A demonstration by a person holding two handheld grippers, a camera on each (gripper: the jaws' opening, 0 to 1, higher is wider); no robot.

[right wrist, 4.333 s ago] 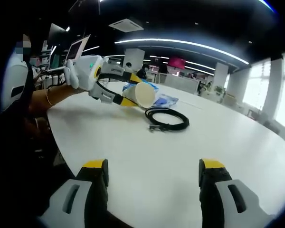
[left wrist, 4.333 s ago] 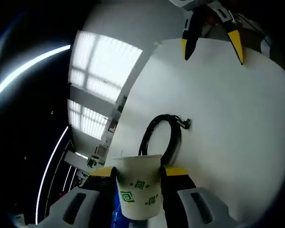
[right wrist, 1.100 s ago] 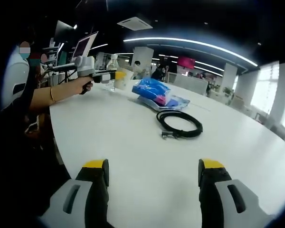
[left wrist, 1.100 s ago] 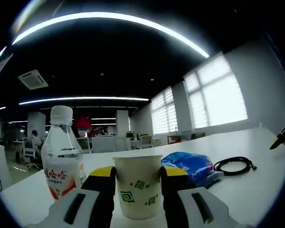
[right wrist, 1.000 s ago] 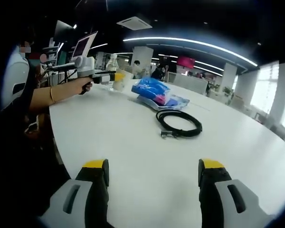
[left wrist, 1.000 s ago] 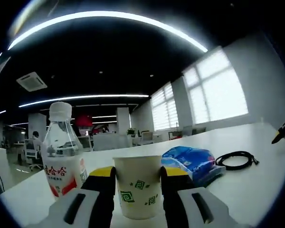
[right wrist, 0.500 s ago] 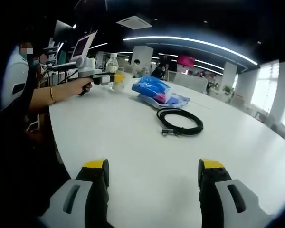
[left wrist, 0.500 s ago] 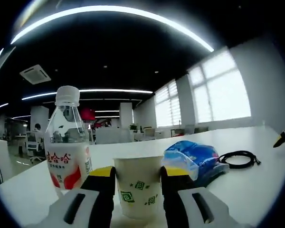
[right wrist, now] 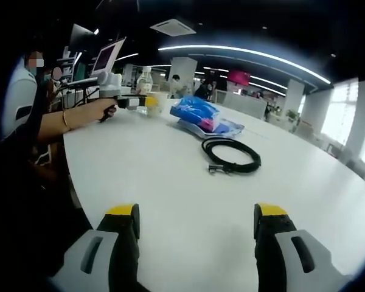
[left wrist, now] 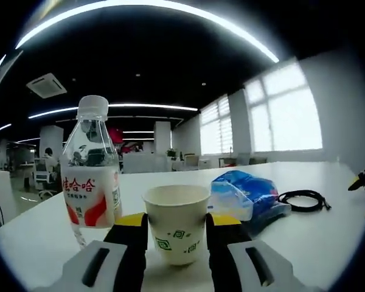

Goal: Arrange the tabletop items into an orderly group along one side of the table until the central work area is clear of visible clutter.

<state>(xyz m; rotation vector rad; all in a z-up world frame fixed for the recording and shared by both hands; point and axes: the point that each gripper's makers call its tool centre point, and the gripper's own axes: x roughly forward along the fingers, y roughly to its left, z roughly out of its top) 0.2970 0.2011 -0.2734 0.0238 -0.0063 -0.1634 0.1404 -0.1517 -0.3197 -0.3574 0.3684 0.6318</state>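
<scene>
1. Office ceiling lights curve over a wide white table (right wrist: pixel 188 201) in a big open-plan room with windows along one wall.
2. At the table's near-left edge, the left gripper (left wrist: pixel 177 234) has its jaws closed against both sides of a paper cup (left wrist: pixel 177 222), which stands upright between them, its base at or near the tabletop.
3. Just beside the cup, on its left in the left gripper view, stands a water bottle (left wrist: pixel 91 167) with a red and white label.
4. On the cup's other side lies a blue packet (left wrist: pixel 246 194), close behind the gripper's right jaw; beyond it sits a coiled black cable (left wrist: pixel 301 199).
5. The coming move likely turns on the cup standing next to the bottle, so releasing it would leave the two grouped at the edge.
6. The right gripper (right wrist: pixel 194 219) hovers over the bare table with its jaws wide apart, holding nothing.
7. The cable (right wrist: pixel 232 154) lies ahead of the right gripper and is nearer to it than the left.
8. The right gripper view adds the person's hand (right wrist: pixel 100 111) holding the left gripper at the table's far-left side, and a monitor (right wrist: pixel 107 59) behind.
</scene>
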